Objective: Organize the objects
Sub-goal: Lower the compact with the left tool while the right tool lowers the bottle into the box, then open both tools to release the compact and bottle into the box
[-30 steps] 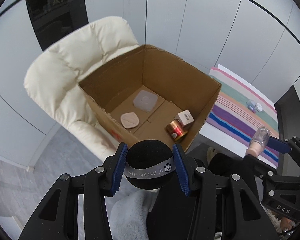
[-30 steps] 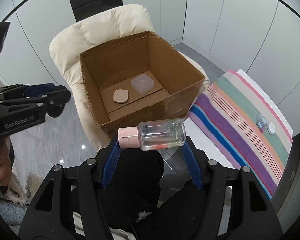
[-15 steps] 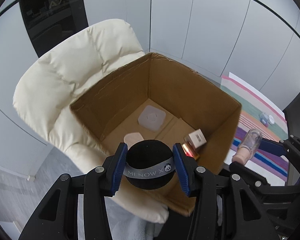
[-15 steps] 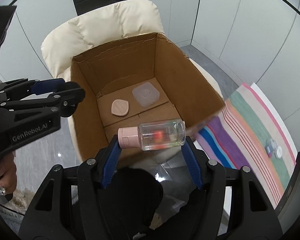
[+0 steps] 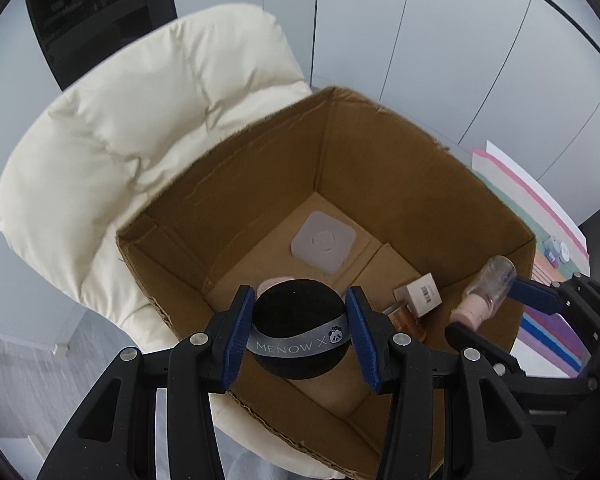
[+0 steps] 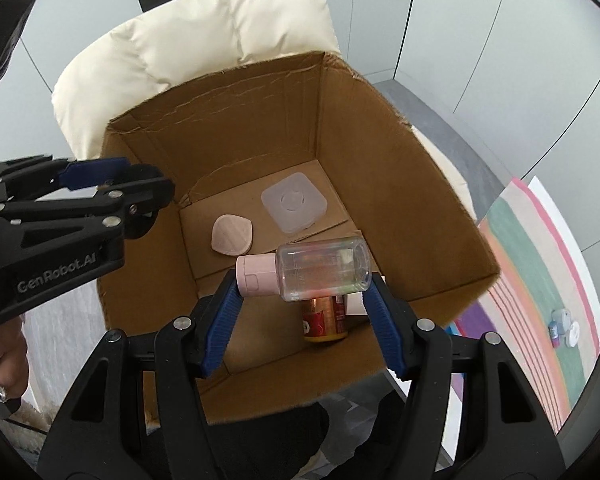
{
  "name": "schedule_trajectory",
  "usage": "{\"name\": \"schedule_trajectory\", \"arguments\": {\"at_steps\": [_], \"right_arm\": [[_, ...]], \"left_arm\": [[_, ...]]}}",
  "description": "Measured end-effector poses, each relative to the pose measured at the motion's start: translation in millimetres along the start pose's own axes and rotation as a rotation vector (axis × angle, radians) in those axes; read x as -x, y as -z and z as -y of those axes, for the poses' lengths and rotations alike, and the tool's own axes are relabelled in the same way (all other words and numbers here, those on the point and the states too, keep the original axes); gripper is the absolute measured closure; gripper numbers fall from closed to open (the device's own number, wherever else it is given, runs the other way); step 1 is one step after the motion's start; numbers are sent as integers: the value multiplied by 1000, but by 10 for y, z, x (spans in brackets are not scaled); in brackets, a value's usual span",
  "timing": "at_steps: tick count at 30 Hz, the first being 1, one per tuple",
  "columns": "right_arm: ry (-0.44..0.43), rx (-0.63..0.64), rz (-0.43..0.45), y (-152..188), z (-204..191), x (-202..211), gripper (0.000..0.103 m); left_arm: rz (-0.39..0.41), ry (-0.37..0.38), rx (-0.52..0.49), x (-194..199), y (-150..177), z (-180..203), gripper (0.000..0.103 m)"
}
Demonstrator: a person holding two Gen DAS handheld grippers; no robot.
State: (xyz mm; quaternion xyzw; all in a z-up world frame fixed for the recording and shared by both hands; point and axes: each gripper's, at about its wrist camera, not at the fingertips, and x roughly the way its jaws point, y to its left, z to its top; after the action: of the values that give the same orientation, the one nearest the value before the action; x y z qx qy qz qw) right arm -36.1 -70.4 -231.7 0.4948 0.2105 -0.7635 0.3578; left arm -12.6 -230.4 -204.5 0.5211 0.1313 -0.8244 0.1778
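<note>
An open brown corrugated cardboard box (image 5: 400,184), its top edges ragged, sits on the seat of a cream quilted padded chair (image 5: 140,120), and everything else lies in relation to it. The left gripper (image 5: 300,334) hangs over the box's near left part with its blue ribbed pads closed on a round black velvety powder puff (image 5: 298,312) banded by a grey satin ribbon printed with "MENOW X" and a small panda; the jaws stand only as far apart as the puff is wide. The right gripper (image 6: 304,280) hangs over the box's near right part, its pads pressing the two ends of a clear plastic bottle with a pale pink flip cap (image 6: 320,270), held sideways with the cap pointing towards the left gripper. On the box floor, a frosted translucent square plastic case with rounded corners (image 6: 294,208) lies towards the far wall, a flat pale pink rounded sponge (image 6: 232,236) just beside it nearer the left wall, and a shiny copper and red cylindrical can (image 6: 324,318) lies on its side by the near right corner, touching a small white carton (image 5: 420,294). Outside the box, past its right wall, is a striped multicoloured woven cloth (image 6: 540,280) with two small round white and blue items (image 6: 564,326) on it.
</note>
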Motion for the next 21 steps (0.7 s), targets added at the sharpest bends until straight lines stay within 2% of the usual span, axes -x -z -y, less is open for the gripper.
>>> {"name": "schedule_trajectory", "arguments": {"at_steps": [5,6,7,8,9,10,11,14,21], "right_arm": [[-3,2,-21,-25,5,-137,39],[-5,4,-21,-29,0,-149,39],[-11,10,-8,-33,-9,-148,35],[-13,13,-1,-35,-12,-138,27],[-3,19,6,-44,-28,-125,9],[9,21,15,-48,-37,-111,0],[22,23,29,-53,-41,-98,0],[25,23,38,-66,-59,-69,0],[5,-11,39,-62,-9,-16,0]], "left_arm": [[-18,18,5,-42,2,-40,54],[-17,25,3,-41,5,-39,48],[-18,37,2,-40,8,-40,39],[-23,43,5,-41,8,-46,33],[-30,50,12,-40,9,-55,20],[-31,69,27,-36,11,-81,9],[-28,84,43,-26,14,-109,6],[-17,116,92,16,8,-204,5],[-4,100,104,60,-2,-229,5]]}}
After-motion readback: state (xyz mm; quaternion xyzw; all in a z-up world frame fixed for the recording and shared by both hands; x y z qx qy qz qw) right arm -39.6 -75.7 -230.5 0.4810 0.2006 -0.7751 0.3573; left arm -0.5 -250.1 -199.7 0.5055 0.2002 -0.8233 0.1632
